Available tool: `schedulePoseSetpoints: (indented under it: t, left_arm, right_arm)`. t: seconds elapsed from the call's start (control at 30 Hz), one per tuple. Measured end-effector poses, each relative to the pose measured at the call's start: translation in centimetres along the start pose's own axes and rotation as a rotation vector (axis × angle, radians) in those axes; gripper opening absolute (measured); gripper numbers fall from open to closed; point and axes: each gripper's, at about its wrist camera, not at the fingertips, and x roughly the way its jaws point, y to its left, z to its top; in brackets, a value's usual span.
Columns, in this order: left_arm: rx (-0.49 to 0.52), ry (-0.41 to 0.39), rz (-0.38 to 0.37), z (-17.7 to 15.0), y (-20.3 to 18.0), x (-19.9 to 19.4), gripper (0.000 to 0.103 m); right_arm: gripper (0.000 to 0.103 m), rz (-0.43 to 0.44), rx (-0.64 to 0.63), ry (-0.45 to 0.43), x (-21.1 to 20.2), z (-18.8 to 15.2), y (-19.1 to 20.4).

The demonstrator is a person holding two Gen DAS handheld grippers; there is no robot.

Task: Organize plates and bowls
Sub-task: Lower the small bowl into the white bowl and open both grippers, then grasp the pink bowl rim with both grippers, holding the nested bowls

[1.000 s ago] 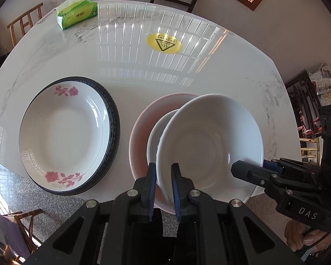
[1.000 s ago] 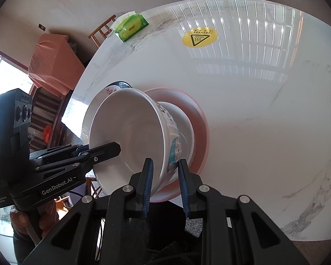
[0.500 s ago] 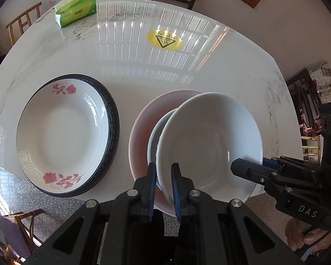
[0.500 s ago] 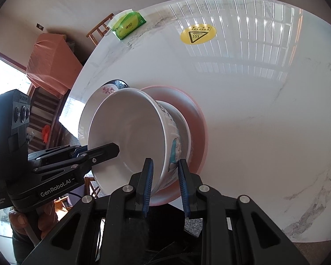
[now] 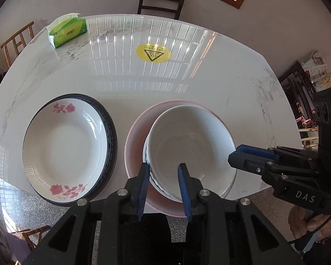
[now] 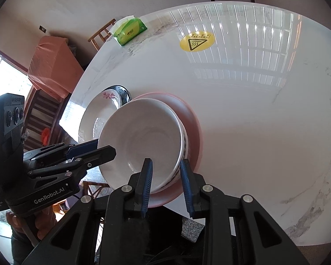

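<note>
A white bowl [image 5: 190, 145] sits nested in another white bowl on a pink plate [image 5: 135, 145] near the table's front edge. It also shows in the right wrist view [image 6: 141, 141], on the pink plate [image 6: 193, 123]. My left gripper [image 5: 163, 187] is open, its fingers astride the bowl's near rim. My right gripper [image 6: 166, 181] is open, astride the rim on the other side. A white rose-patterned plate [image 5: 64, 145] lies on a dark-rimmed plate [image 5: 111, 132] to the left.
A green tissue pack [image 5: 67, 31] lies at the far left of the white marble table [image 5: 187, 81]. A yellow heat sticker [image 5: 153, 53] marks its middle. Chairs stand around the table.
Both grippers have opened and let go of the white bowl. The bowl has come down from tilted to level, nested in the bowl below.
</note>
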Motion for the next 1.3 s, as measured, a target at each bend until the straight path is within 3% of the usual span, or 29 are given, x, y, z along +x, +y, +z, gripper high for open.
schedulePoseSetpoints:
  t: [0.13, 0.23, 0.53, 1.1, 1.3]
  left_arm:
    - [-0.011, -0.071, -0.006, -0.5, 1.3, -1.6, 0.027]
    - [-0.059, -0.079, -0.024, -0.9, 3.0, -2.1, 0.027]
    - [-0.116, -0.005, -0.019, -1.3, 5.2, -0.6, 0.027]
    - [-0.165, 0.077, 0.004, -0.4, 5.0, 3.5, 0.027]
    - [-0.147, 0.09, 0.051, -0.3, 4.3, 3.9, 0.027]
  right_arm:
    - [0.029, 0.031, 0.022, -0.075, -1.3, -0.7, -1.0]
    - [0.029, -0.004, 0.023, -0.108, -1.5, -1.5, -1.9]
    - [0.029, -0.015, 0.008, -0.084, -0.8, -1.2, -2.4]
    - [0.024, -0.174, -0.042, 0.016, 2.2, 0.0, -1.7]
    - [0.024, -0.23, -0.071, 0.082, 3.1, 0.6, -1.3]
